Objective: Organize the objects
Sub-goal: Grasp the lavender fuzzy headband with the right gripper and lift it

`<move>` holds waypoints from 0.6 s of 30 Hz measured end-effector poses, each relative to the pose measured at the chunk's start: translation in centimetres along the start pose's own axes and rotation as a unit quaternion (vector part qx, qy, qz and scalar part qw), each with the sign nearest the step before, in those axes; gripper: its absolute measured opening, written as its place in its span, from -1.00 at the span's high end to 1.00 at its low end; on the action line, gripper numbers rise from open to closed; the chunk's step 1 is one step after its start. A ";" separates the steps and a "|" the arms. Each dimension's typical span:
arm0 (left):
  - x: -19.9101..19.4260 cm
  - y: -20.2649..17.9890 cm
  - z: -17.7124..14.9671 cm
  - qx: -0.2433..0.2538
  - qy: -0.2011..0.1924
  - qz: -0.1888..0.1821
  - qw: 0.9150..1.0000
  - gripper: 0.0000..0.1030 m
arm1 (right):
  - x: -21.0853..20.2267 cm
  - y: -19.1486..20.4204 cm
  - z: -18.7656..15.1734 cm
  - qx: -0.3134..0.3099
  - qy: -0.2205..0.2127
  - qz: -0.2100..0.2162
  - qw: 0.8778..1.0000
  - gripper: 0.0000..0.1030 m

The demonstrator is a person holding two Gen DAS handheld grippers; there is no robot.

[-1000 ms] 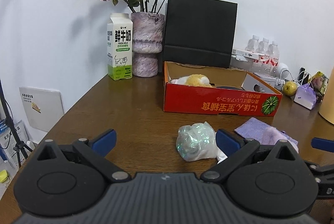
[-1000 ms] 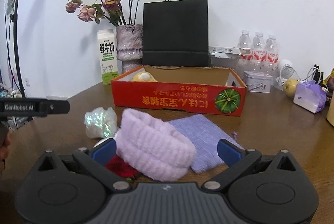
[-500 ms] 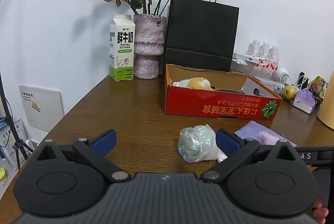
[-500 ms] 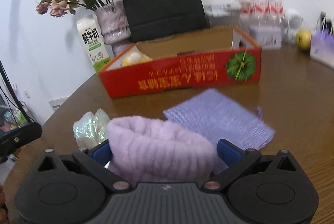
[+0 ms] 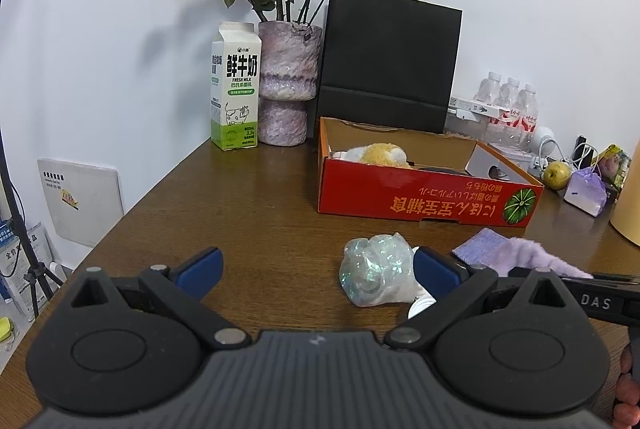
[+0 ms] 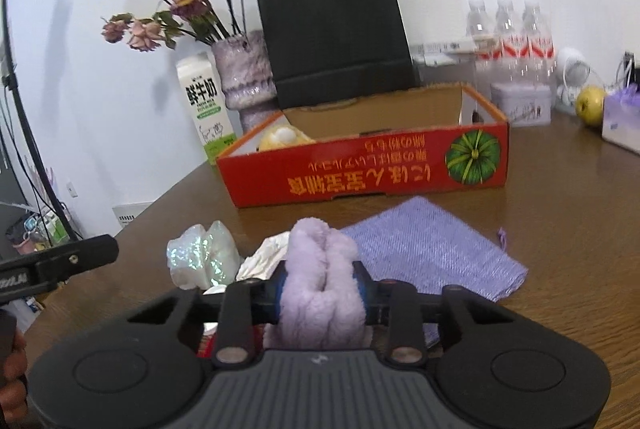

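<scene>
The right hand-held gripper [image 6: 322, 293] has just drawn its jaws together, and the fluffy lilac headband [image 6: 323, 285] that lay loose between them a moment ago is now pinched into a tight bunch in the middle. It sits low over the brown surface [image 6: 560, 229], at the near edge of the flat purple cloth [image 6: 432, 253], with the shiny crumpled plastic bag [image 6: 202, 259] just to its left. A second ago those jaws stood wide around the headband; now they are clamped on it.

The left hand-held gripper [image 5: 316, 265] has kept where it was, jaws apart and holding nothing, with the same plastic bag [image 5: 376, 269] lying between its blue tips.

To my eye the pick is made. The likely home is the red cardboard box [image 6: 368, 173] behind, which already holds a yellow plush thing [image 6: 282, 139]. The headband is soft, so it may sag or slip as it is lifted over the box wall.
</scene>
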State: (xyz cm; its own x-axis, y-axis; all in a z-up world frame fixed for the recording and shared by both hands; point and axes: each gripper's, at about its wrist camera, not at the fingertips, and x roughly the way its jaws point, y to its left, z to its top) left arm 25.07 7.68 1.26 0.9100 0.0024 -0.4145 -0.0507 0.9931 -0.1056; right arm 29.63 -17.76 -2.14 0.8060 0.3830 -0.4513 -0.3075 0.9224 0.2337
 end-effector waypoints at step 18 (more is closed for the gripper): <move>0.1 -2.8 -1.4 0.017 0.000 -0.010 1.000 -1.00 | -3.9 -0.9 -0.5 -0.063 -0.080 -0.035 0.994 0.46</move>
State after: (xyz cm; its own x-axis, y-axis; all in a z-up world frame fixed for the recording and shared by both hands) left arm 24.77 4.69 0.23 0.9105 -0.0169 -0.4132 -0.0187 0.9965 -0.0819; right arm 26.48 -20.06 -0.99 0.8949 0.3142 -0.3169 -0.3008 0.9493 0.0918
